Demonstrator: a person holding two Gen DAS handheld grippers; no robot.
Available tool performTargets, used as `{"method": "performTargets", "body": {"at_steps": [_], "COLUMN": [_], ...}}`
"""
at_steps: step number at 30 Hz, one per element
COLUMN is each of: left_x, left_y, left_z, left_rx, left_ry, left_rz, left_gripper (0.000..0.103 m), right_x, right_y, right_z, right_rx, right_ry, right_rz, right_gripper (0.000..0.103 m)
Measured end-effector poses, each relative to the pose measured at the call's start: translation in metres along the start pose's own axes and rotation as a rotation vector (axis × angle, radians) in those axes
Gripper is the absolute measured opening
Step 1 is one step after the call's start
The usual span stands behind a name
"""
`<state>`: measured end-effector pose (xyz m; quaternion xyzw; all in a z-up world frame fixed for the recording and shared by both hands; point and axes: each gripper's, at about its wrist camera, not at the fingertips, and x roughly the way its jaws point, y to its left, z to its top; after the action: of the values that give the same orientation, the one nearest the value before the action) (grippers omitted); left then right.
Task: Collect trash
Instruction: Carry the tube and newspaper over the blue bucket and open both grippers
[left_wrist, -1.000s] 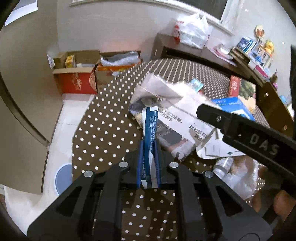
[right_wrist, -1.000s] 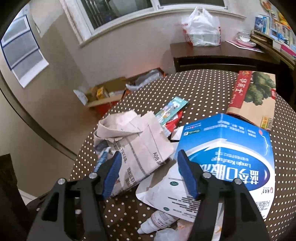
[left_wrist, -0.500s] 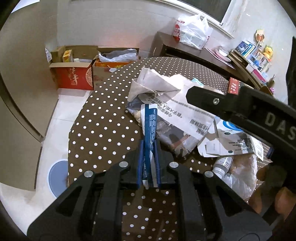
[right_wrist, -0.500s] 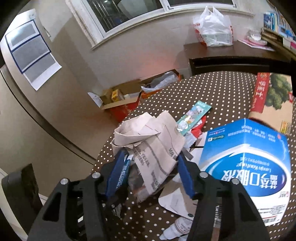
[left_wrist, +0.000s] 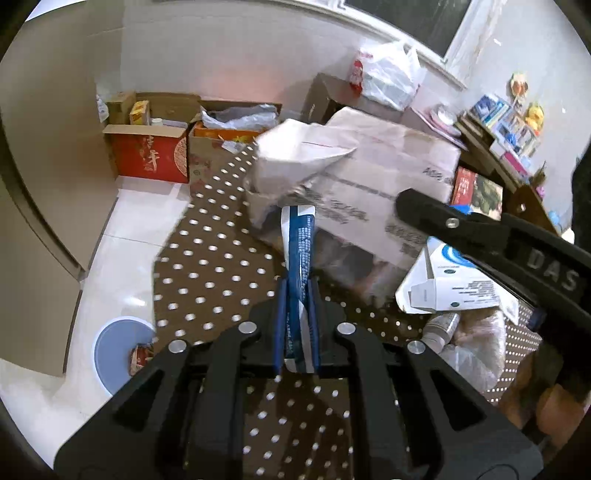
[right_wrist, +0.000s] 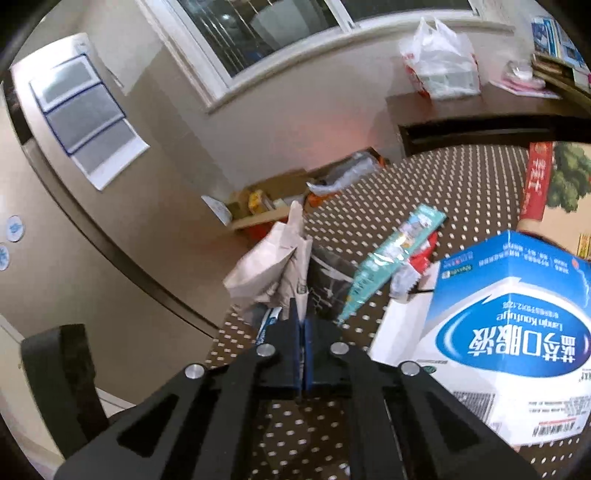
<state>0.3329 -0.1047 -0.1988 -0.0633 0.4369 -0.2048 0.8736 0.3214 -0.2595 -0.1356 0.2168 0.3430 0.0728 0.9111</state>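
Left wrist view: the left tool (left_wrist: 297, 295) is closed on a flat blue and white wrapper (left_wrist: 298, 243), which stands up between its blue pads over the dotted tabletop (left_wrist: 207, 266). Just beyond the wrapper, a crumpled newspaper (left_wrist: 354, 173) is lifted off the tabletop, blurred, its folds hanging over darker trash beneath. The right tool (left_wrist: 491, 236) crosses the right side of this view, its black body reaching in under the paper's edge. Below it lie a torn white carton flap (left_wrist: 443, 291), a small bottle (left_wrist: 439, 325) and a clear plastic bag (left_wrist: 476, 347). On the floor to the left sit a red box (left_wrist: 147, 155) and an open cardboard box (left_wrist: 221, 147), with a round blue bin (left_wrist: 118, 354) near the tabletop's edge. In the right wrist view, the right tool (right_wrist: 303, 354) is pinched tight on a thin edge of the newspaper (right_wrist: 273, 266), the pads almost meeting, and the paper rises in a bunch straight ahead of them. The wrapper's (right_wrist: 266, 325) blue end shows just left of the pads. To the right lie a teal packet (right_wrist: 395, 254), propped at a slant, and a large blue and white carton (right_wrist: 517, 332) close to the tool. A red and green box (right_wrist: 554, 177) lies farther off, and a white bag (right_wrist: 439, 62) sits on the dark sideboard (right_wrist: 480, 125) under the window.
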Motion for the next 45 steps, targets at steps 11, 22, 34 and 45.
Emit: {"method": "performTargets", "body": {"at_steps": [11,22,34,45], "left_x": [-0.099,-0.158,-0.158,-0.119], "left_y": [0.044,0.117,0.222,0.283], "left_z": [-0.012,-0.054,-0.088,-0.101], "left_rx": [-0.078,-0.172,-0.359,-0.442], "left_ry": [-0.151,-0.192,-0.133,-0.034], "left_rz": [0.008,0.136,0.275,0.324], "left_gripper": [0.011,0.011,0.011,0.011], "right_x": [-0.036,-0.003,0.066,0.159], "right_y": [0.075,0.146,0.221,0.232], "right_z": [-0.003,-0.038,-0.106,-0.145], "right_rx": [-0.114,-0.178,-0.292,-0.341], "right_ry": [-0.067,0.004,0.159,0.238], "right_rz": [0.094,0.155,0.185,0.118], "right_gripper": [0.002,0.002,0.002,0.047]}}
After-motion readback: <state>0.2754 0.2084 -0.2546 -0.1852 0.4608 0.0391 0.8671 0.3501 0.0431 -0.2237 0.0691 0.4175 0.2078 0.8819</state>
